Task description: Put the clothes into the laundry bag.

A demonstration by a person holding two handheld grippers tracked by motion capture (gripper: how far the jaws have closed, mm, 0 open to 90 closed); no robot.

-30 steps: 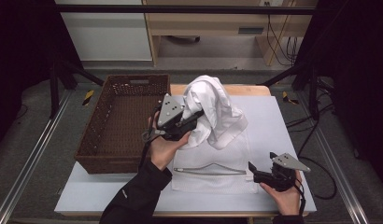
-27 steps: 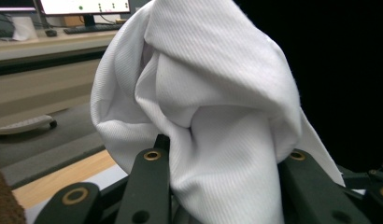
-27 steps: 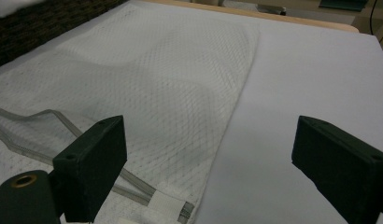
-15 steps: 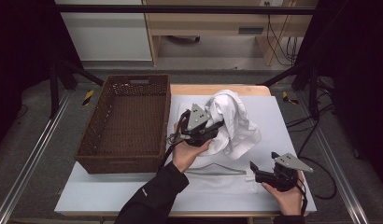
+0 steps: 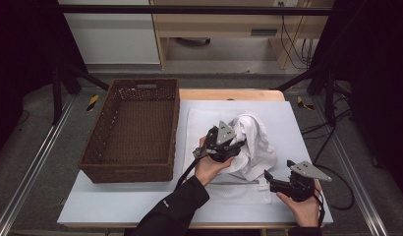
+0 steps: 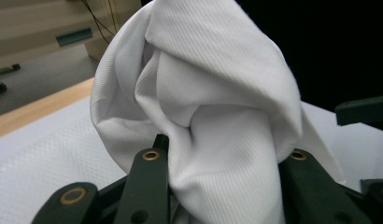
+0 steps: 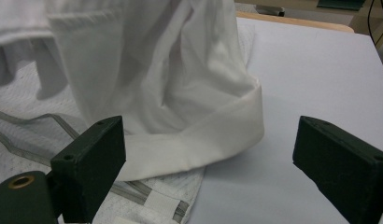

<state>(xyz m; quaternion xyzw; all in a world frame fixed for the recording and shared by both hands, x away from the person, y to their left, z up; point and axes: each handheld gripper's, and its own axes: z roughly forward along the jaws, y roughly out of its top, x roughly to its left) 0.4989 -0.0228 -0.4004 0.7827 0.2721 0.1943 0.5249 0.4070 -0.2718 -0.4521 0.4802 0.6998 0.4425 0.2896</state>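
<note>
- Cloth (image 5: 251, 142) is bunched and clamped in the left claw (image 5: 228, 146), low over the mesh bag (image 5: 199, 123).
- Right claw (image 5: 274, 183) gapes empty, just beside the cloth's hem.
- Bagging looks unfinished; basket (image 5: 130, 130) empty.

A wooden table (image 5: 229, 94) carries a pale sheet (image 5: 298, 132) that covers most of its top; a brown wicker basket (image 5: 133, 130) stands on the sheet's left part; a white mesh bag (image 5: 239, 191) lies flat beside it, and a bunched white garment (image 5: 256, 142) rests partly on the bag.

Grey floor (image 5: 52, 162), wooden desk (image 5: 229, 24) behind, dark surroundings
</note>
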